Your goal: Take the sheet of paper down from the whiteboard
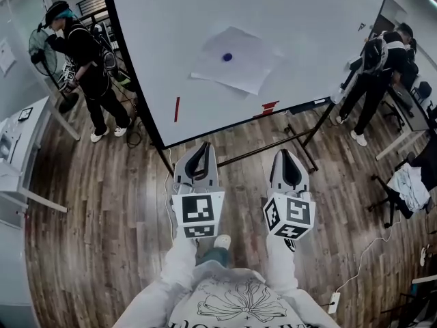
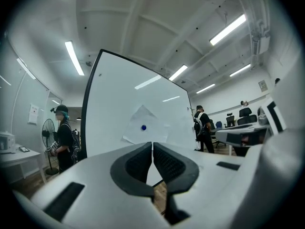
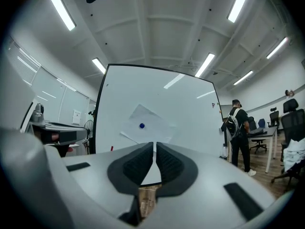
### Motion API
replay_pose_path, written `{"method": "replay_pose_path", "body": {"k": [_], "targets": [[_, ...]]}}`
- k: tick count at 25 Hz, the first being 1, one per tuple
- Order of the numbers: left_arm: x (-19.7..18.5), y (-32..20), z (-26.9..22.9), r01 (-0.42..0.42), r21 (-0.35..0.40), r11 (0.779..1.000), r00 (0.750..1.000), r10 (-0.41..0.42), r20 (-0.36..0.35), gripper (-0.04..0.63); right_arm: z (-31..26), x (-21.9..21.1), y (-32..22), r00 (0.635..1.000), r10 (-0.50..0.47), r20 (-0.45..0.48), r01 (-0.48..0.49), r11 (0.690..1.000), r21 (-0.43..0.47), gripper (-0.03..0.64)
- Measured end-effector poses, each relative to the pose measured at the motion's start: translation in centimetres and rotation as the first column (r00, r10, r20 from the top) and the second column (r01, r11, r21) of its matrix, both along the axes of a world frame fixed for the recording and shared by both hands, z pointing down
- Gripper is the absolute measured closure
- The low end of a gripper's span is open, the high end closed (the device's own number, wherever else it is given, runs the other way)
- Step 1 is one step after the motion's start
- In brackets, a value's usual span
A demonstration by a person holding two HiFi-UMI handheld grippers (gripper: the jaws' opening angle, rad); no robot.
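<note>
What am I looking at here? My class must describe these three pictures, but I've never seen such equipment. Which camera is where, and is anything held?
No robot: a person holds a two-jaw gripper in each hand. The head view comes from a camera on their head, looking down at the left gripper, the right gripper and the floor. The other two pictures come from cameras riding on each gripper, looking along its jaws. Both pairs of jaws are shut, with nothing between them. Ahead stands a whiteboard with a sheet of paper held on by a blue magnet. Neither gripper touches it. One bystander stands left of the board, another right.
</note>
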State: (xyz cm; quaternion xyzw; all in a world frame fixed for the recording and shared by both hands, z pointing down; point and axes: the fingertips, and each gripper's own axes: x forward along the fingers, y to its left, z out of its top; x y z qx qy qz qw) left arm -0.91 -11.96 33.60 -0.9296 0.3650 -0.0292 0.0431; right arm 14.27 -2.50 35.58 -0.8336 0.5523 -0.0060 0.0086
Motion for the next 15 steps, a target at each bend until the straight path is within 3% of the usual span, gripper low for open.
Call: {"method": "replay_pose_path", "body": {"k": [7,15], "targets": [[2.3,-7.2,-0.9,0.016,0.022,1.0,1.0,-0.016,-0.018,0.584,-0.2,2.5,-6.9,1.0,-0.011,-0.016,0.011,1.0,-0.004,0.609],[4.0,-11.6,-2.6,0.029,0.075,0.997,0.999,-0.027,-0.019,0.584,0.4,3.8,-11.6,0.998,-0.054,-0.017,0.053,0.998,-0.021,0.609]]}}
